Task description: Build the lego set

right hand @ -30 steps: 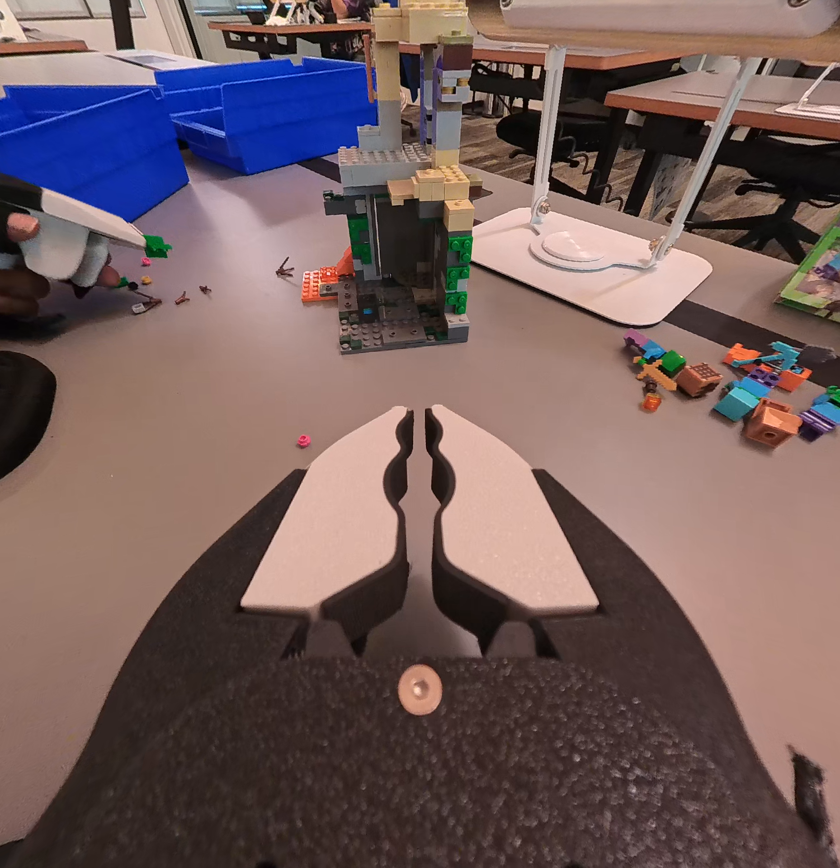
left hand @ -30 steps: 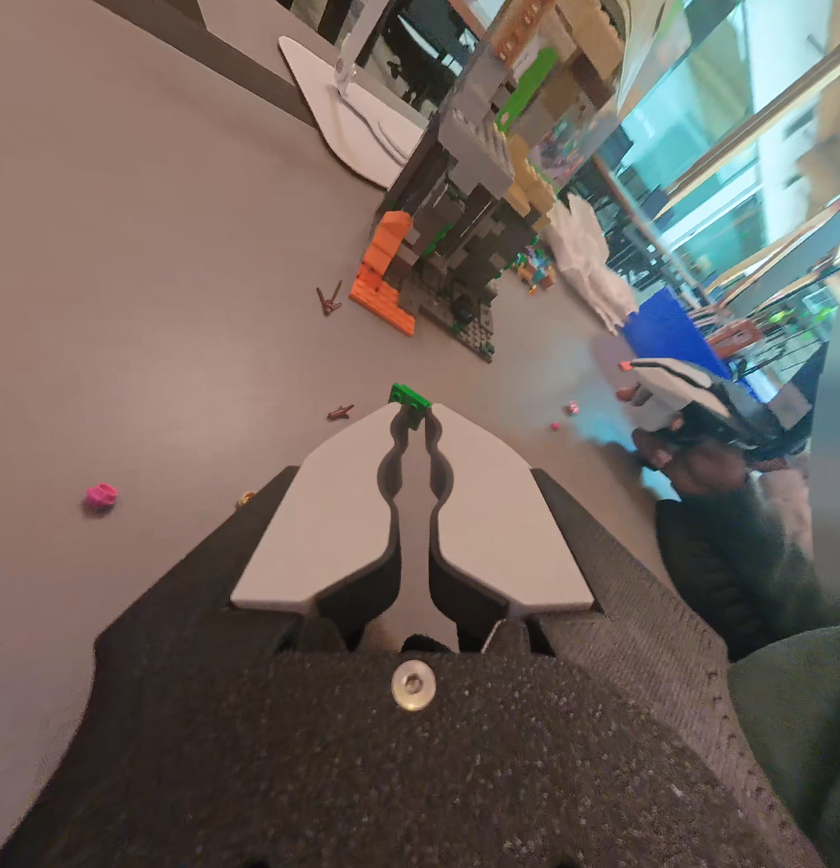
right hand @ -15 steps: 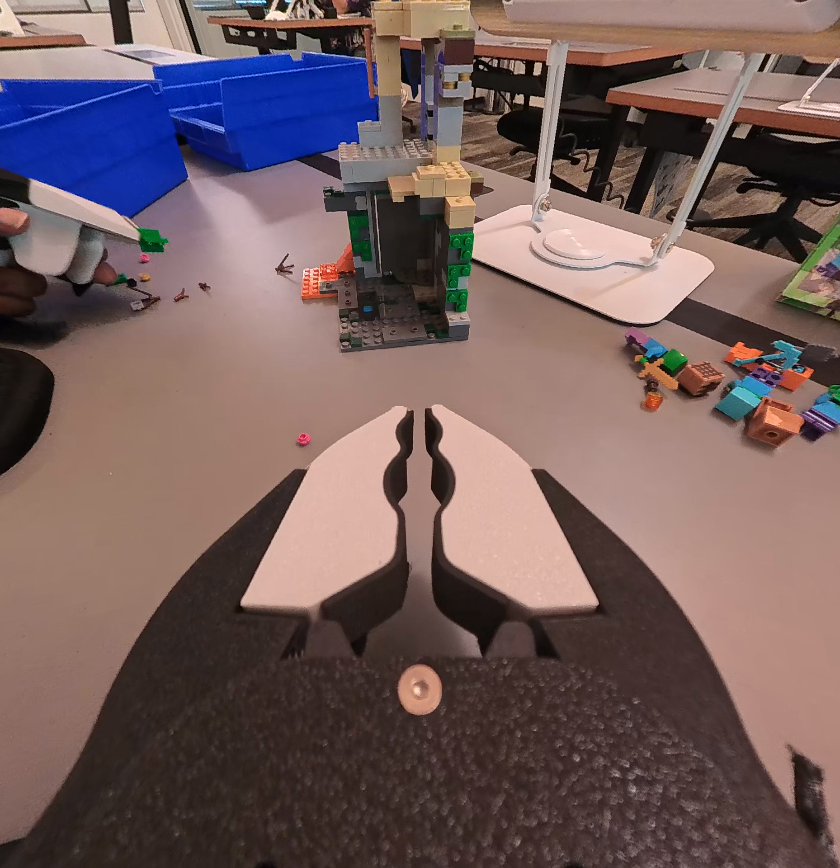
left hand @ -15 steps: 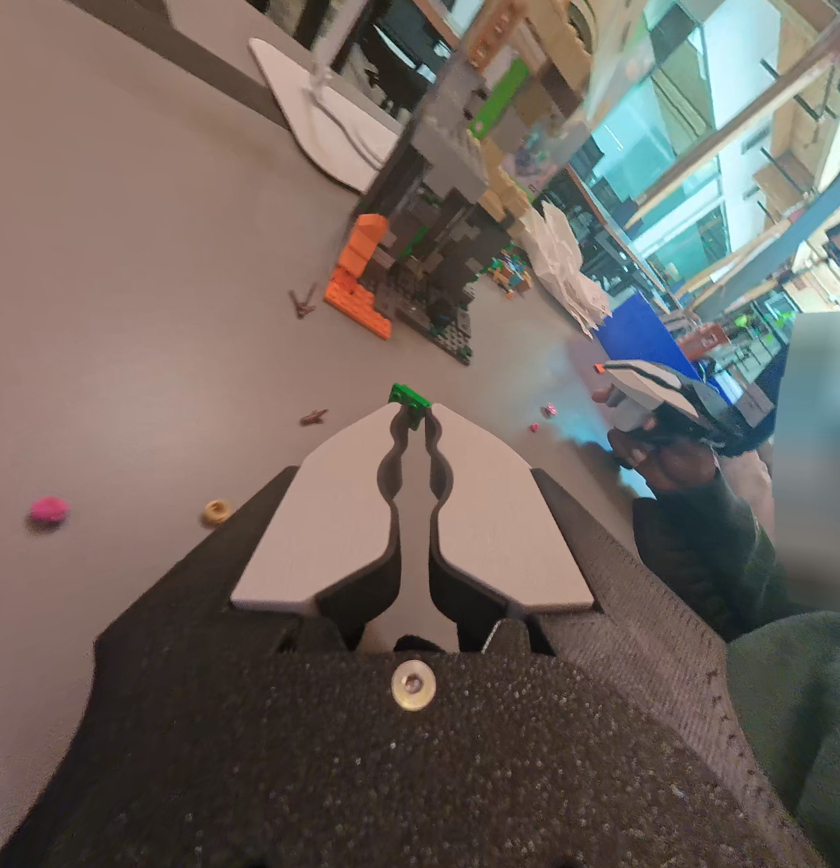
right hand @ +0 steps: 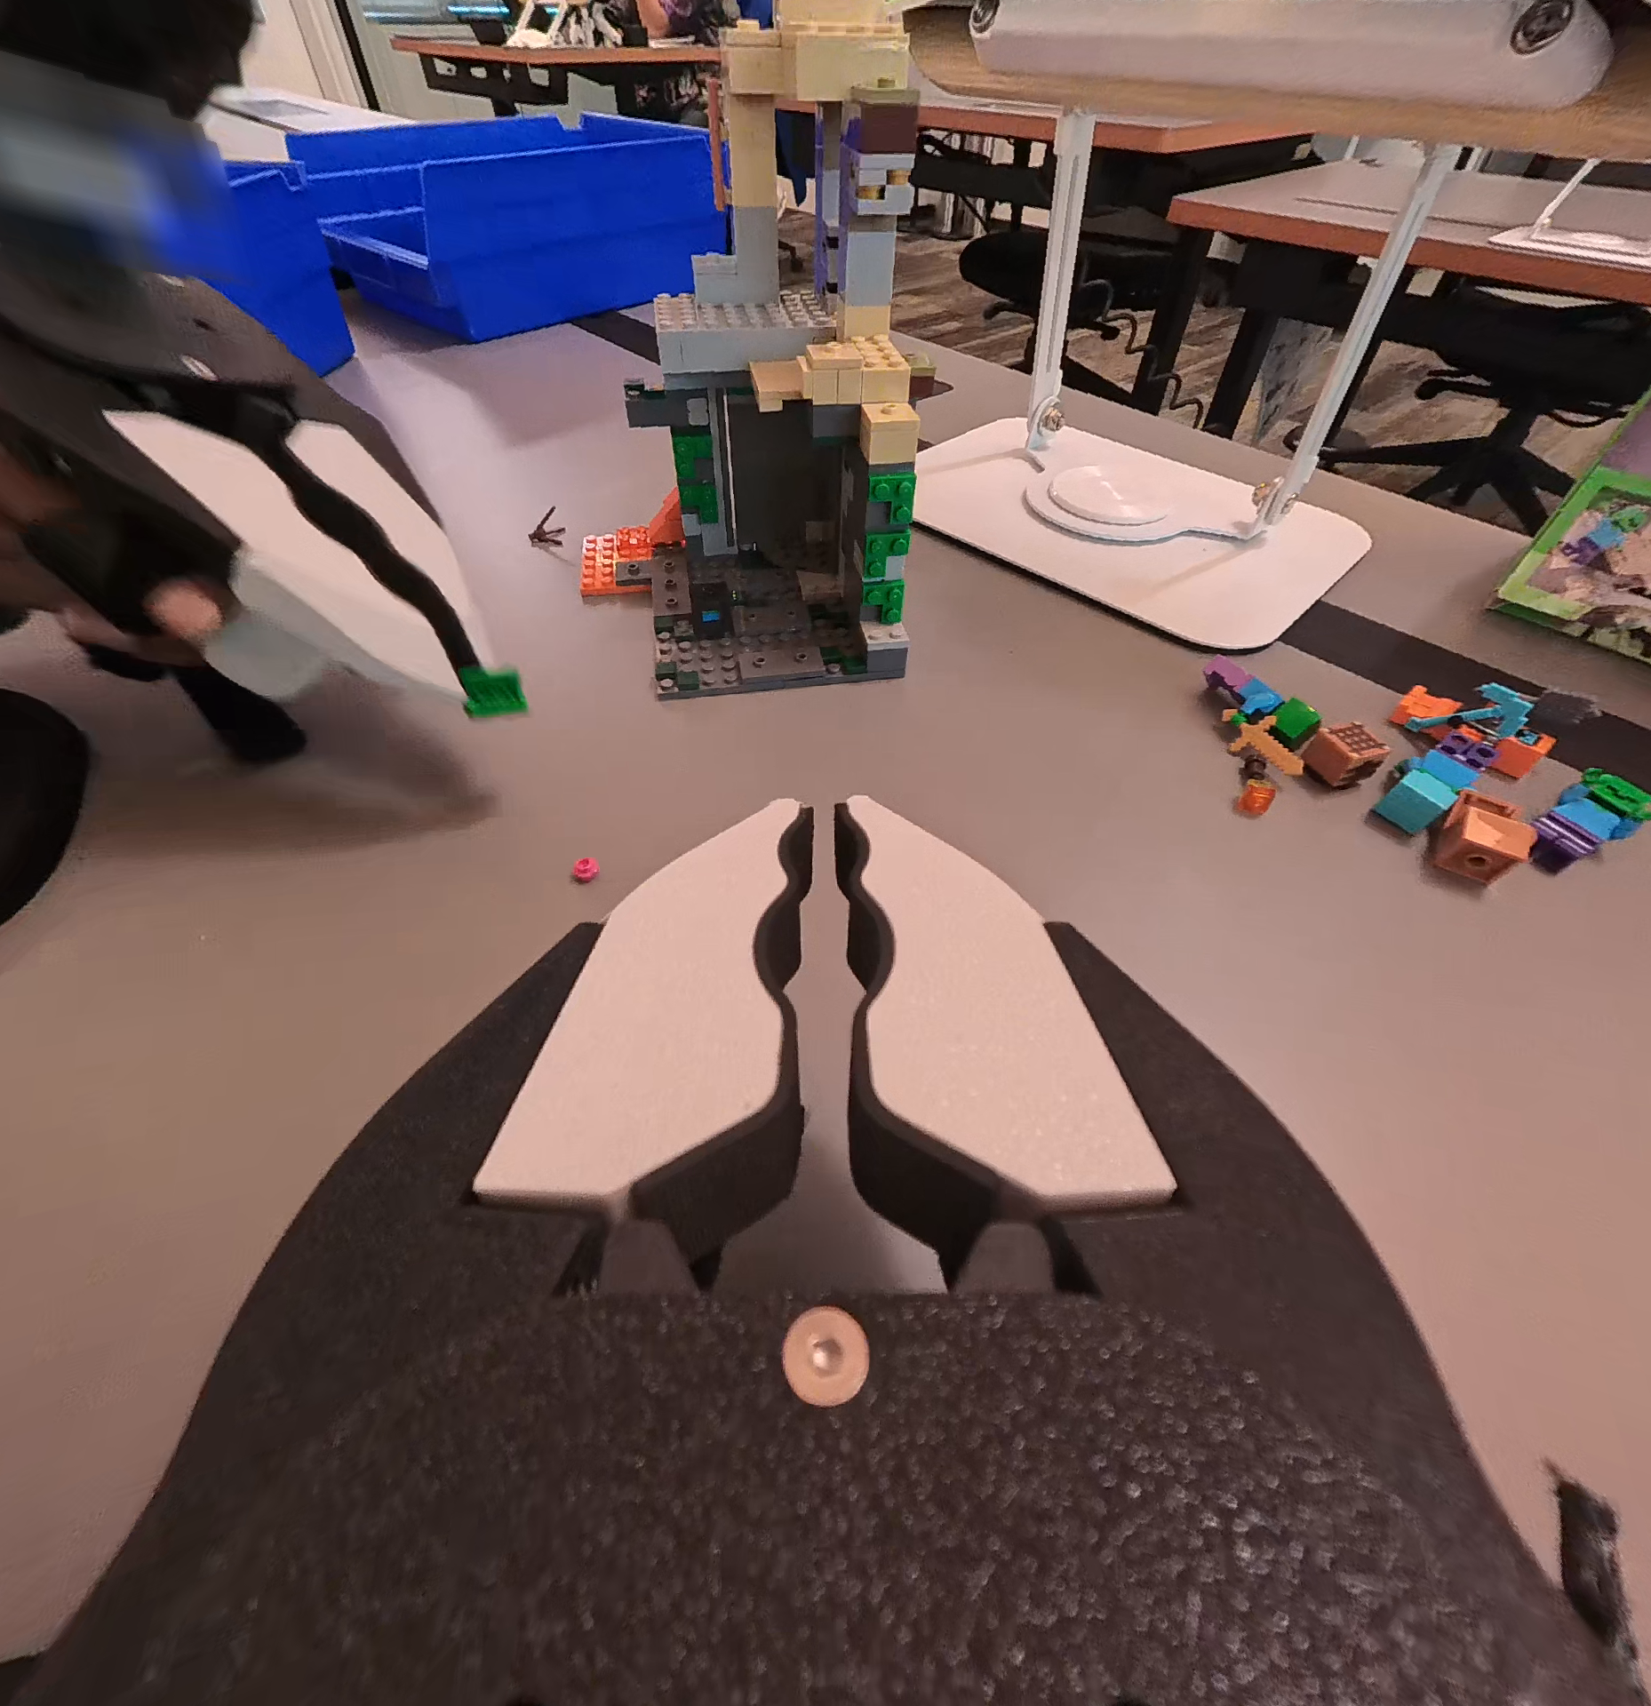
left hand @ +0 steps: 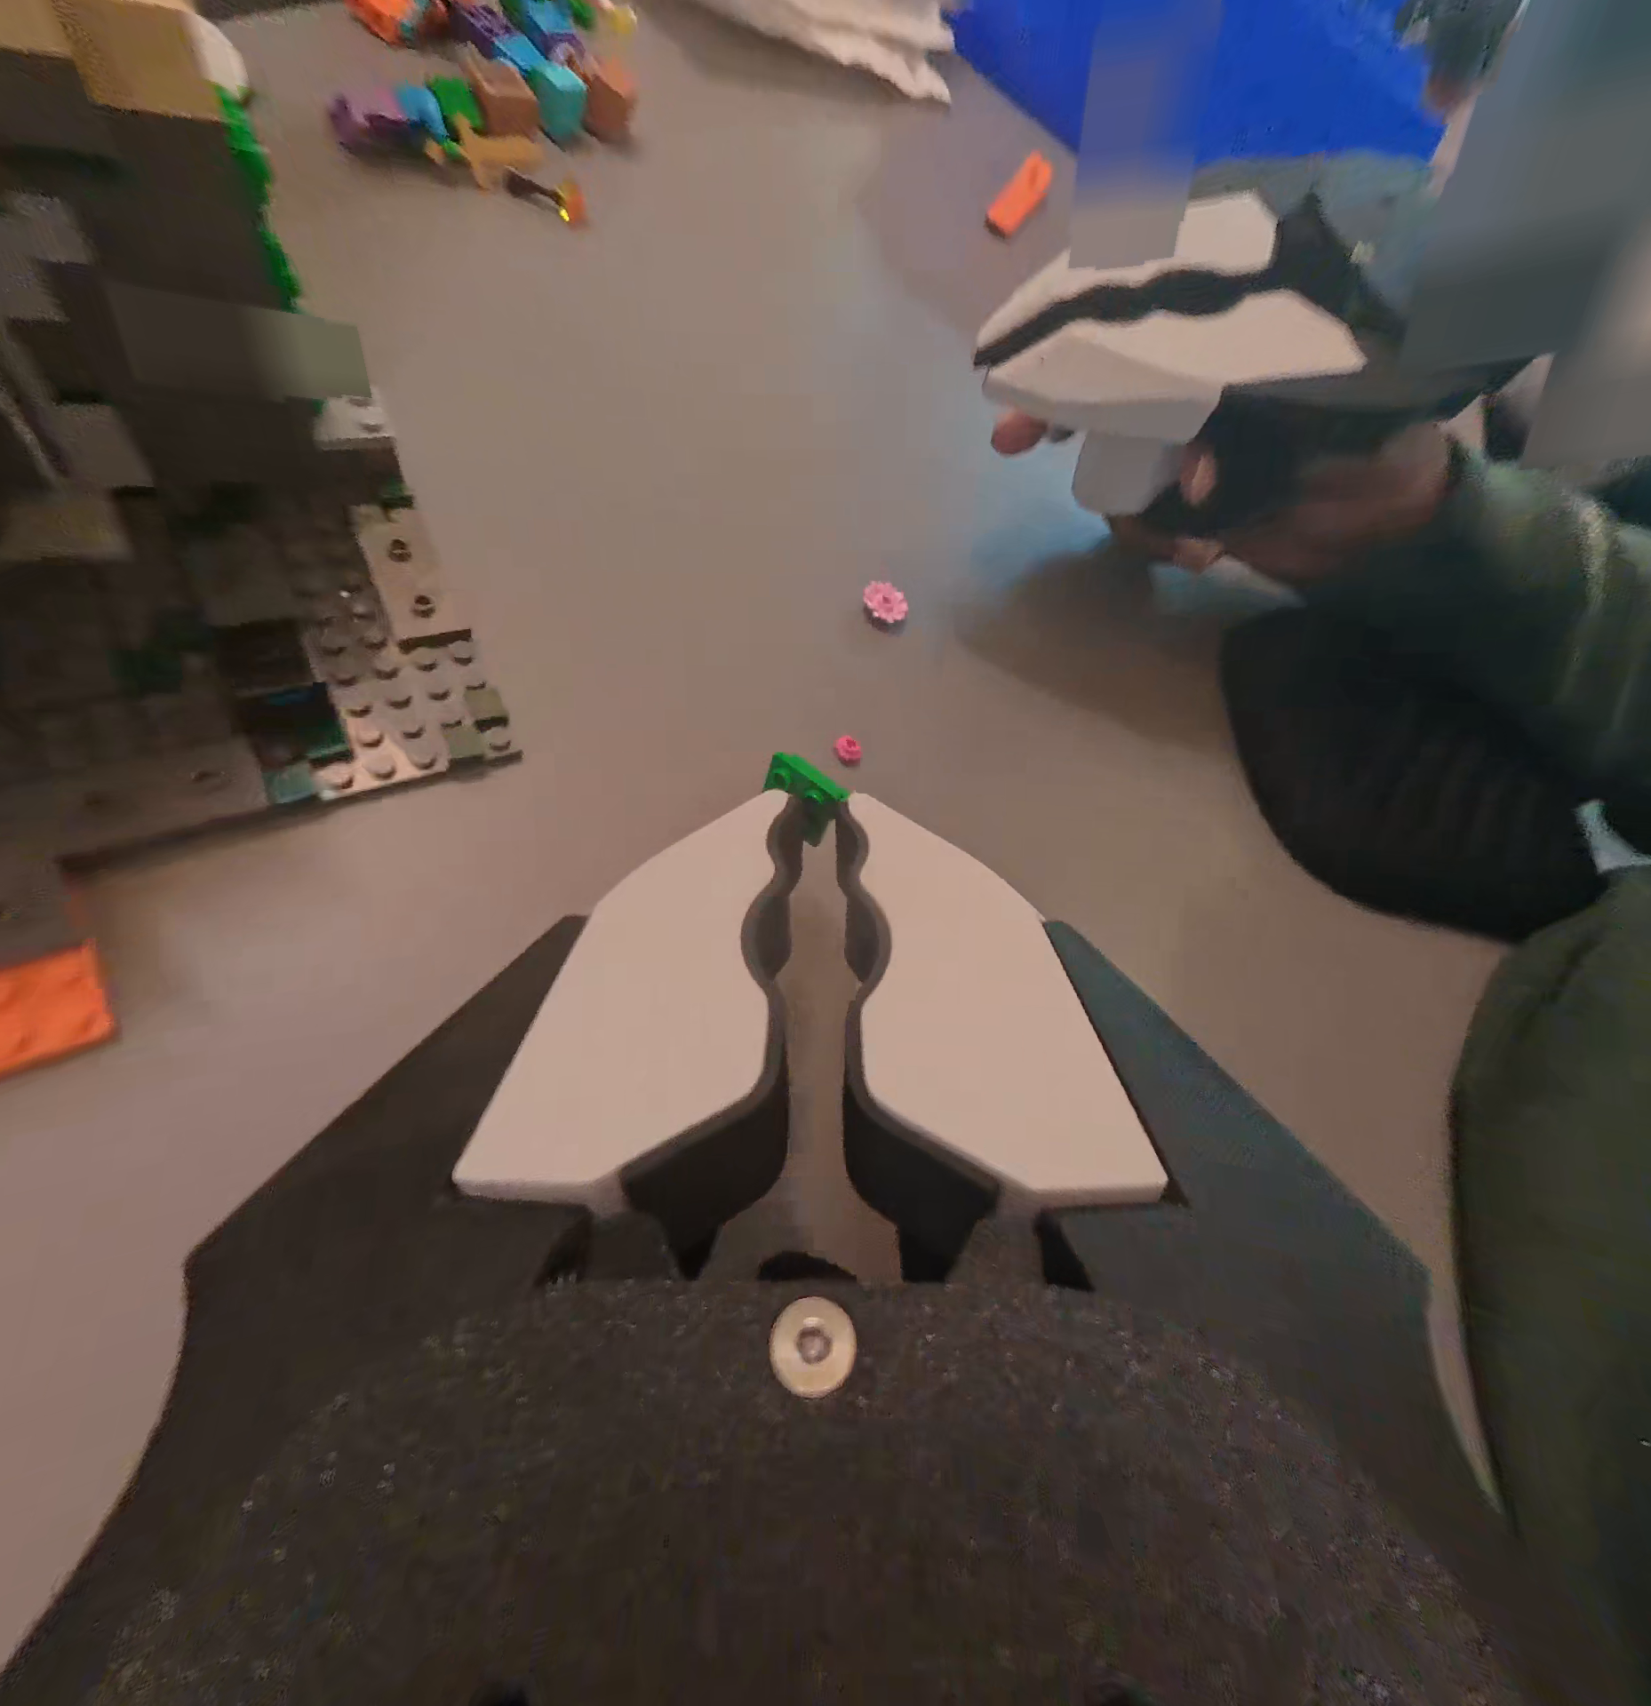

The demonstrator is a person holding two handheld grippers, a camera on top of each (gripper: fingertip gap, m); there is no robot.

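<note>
My left gripper (left hand: pixel 811 805) is shut on a small green plate (left hand: pixel 805 783) and holds it above the grey table. It also shows in the right wrist view (right hand: pixel 478 694) with the green plate (right hand: pixel 494 690) at its tips, left of the lego build (right hand: pixel 777 480). The build is a tall grey, tan and green tower on a dark studded base, with an orange piece (right hand: pixel 619 558) at its left. In the left wrist view the base (left hand: pixel 379 683) is at the left. My right gripper (right hand: pixel 824 810) is shut and empty, in front of the build; it also shows in the left wrist view (left hand: pixel 988 365).
A heap of loose coloured pieces (right hand: pixel 1450 766) lies right of the build. A white stand base (right hand: pixel 1145 545) sits behind it, blue bins (right hand: pixel 508 212) at the back left, a green box (right hand: pixel 1606 554) at the far right. Small pink pieces (left hand: pixel 885 602) (right hand: pixel 585 869) lie on the table. Spacing between my two grippers at the tips: around 12 cm.
My left gripper has swung right and closer to the build with the green plate still in it. The right gripper has stayed put and shut.
</note>
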